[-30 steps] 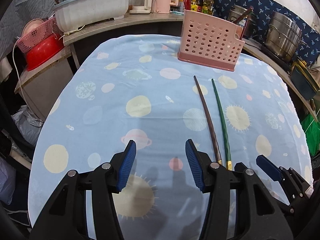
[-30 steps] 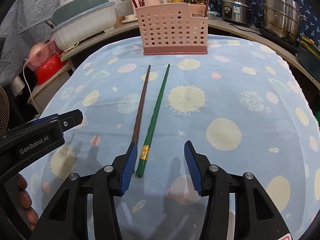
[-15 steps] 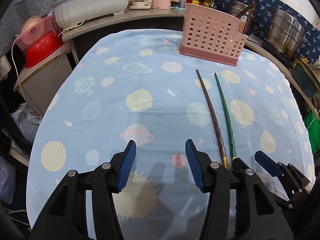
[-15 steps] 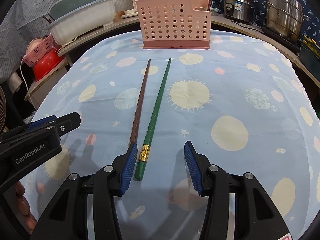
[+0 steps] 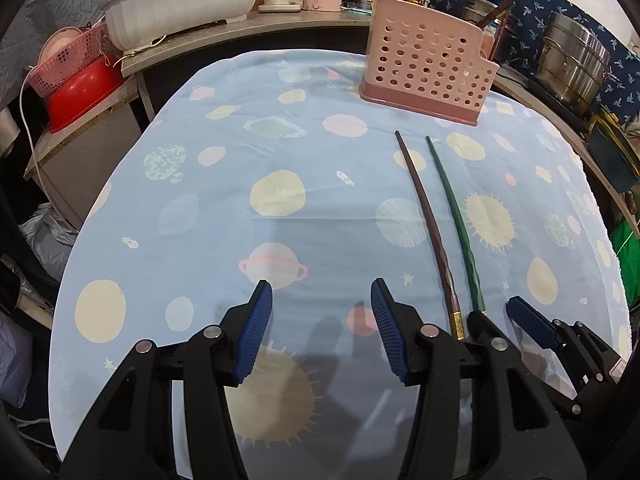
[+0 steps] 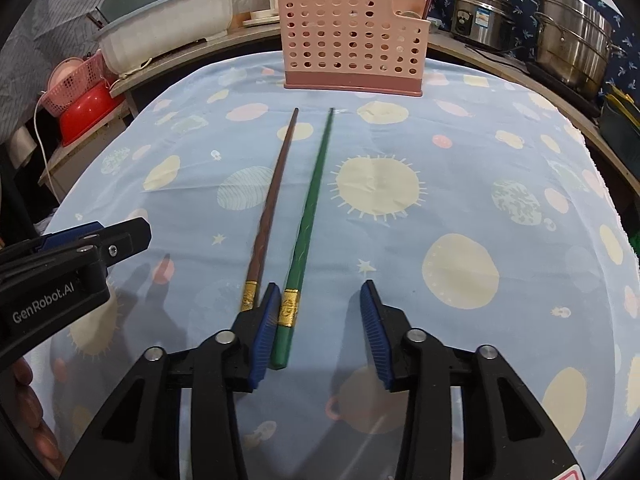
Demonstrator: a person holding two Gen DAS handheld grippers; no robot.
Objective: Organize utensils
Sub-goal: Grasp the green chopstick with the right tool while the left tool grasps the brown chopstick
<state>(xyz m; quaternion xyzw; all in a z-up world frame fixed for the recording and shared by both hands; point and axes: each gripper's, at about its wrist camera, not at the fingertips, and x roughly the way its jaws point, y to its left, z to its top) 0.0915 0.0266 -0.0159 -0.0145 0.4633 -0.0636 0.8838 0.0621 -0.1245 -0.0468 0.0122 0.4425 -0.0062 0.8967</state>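
Two long chopsticks lie side by side on the counter, which is covered by a blue cloth printed with planets, and both run lengthwise from the near edge toward the far edge, their thin tips pointing at the pink perforated basket [image 6: 352,40] that stands near that far edge. The right hand-held gripper [image 6: 318,330] is the nearer one to both: its jaws are spread wide and hold nothing, and the thick butt end of the green chopstick [image 6: 312,204] lies in the gap between them, close against the left blue pad — whether it touches that pad cannot be told. The brown chopstick [image 6: 272,200] lies just outside that same pad, toward the left edge of the counter, its gold-banded end beside the pad's outer face. So the long axis of the green chopstick runs nearly in line with the fingers rather than across them, and a closing of the jaws would likely catch it at the butt end only — the rest would hang forward. The left hand-held gripper [image 5: 320,328] is also wide open and empty, hovering above bare cloth; from its view the two chopsticks lie off to its right, apart from its jaws. The basket already holds other sticks, standing upright.
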